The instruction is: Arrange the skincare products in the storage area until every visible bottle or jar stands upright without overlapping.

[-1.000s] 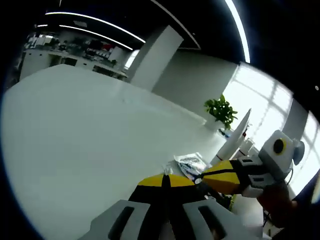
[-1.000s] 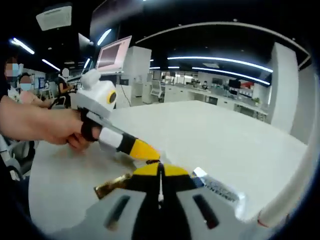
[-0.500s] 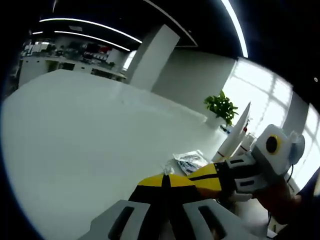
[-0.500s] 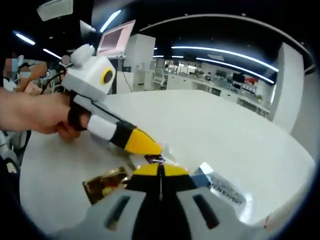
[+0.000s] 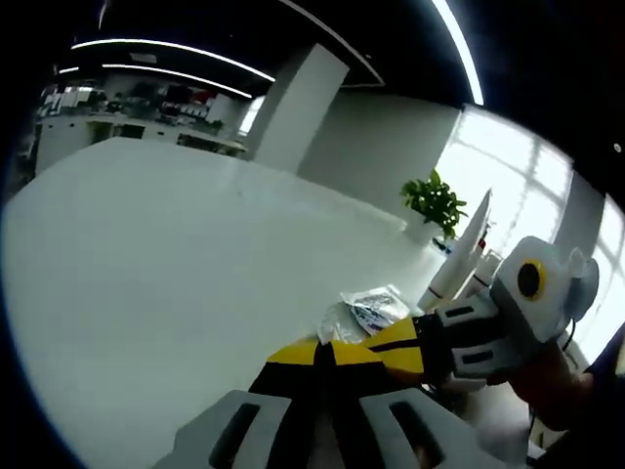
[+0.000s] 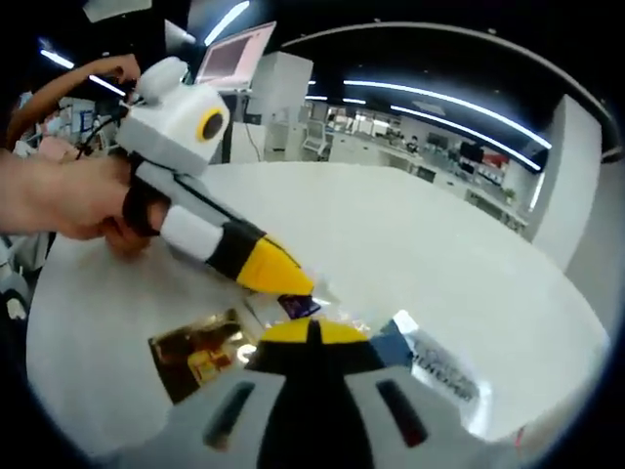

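Gold sachet [image 6: 200, 352], right gripper view

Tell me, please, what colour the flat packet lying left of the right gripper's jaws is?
Shiny gold with darker print: the gold packet shows best in the right gripper view.

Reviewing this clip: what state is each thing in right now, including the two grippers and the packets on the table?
Left gripper: shut, empty.
Right gripper: shut, empty, tips close above the packets.
Gold packet: lying flat on the white table.
White printed packet: lying flat.
Small dark packet: flat, beside the left gripper's tip.
Clear crinkled packet: lying flat.
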`<act>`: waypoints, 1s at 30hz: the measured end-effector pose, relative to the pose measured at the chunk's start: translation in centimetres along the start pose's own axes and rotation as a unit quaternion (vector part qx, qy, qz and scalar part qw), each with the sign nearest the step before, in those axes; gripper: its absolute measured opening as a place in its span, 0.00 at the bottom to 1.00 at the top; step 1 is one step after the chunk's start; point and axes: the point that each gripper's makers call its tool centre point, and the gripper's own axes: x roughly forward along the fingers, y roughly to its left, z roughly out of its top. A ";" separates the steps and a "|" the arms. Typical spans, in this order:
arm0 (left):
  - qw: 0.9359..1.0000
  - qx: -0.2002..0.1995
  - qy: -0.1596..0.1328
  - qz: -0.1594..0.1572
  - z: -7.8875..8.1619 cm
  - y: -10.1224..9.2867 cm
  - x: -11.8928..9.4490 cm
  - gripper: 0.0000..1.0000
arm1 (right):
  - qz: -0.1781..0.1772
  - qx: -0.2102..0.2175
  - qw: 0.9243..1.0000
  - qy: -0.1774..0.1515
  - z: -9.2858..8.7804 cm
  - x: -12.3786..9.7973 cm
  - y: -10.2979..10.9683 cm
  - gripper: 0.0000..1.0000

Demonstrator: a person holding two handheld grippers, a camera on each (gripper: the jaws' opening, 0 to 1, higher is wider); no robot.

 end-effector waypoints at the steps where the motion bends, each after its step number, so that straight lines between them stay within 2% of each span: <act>1: 1.000 -0.006 0.004 0.002 -0.1 0.2 0.0 0.02 | 0.000 0.000 1.000 -0.001 0.0 0.0 0.0 0.00; 5: 1.000 -0.001 -0.004 0.011 0.5 0.9 -0.8 0.02 | 0.000 0.003 1.000 -0.002 0.0 0.1 0.0 0.00; 8: 0.998 -0.011 -0.052 0.026 2.5 1.6 -1.8 0.00 | 0.000 0.005 1.000 -0.002 0.0 0.1 0.0 0.00; 11: 0.999 -0.016 -0.032 0.010 2.1 1.1 -1.6 0.00 | -0.001 0.006 1.000 -0.002 0.0 0.0 0.1 0.00; 13: 1.000 0.000 -0.021 0.014 1.7 1.1 -1.3 0.00 | -0.001 0.007 1.000 -0.003 0.0 0.0 0.1 0.00; 17: 1.000 -0.009 -0.003 0.022 0.8 1.6 -0.5 0.01 | -0.002 0.009 1.000 -0.001 0.0 0.0 0.1 0.00; 30: 1.000 -0.012 0.001 0.020 0.3 1.5 -0.3 0.01 | 0.001 0.017 1.000 -0.002 -0.1 -0.2 0.1 0.00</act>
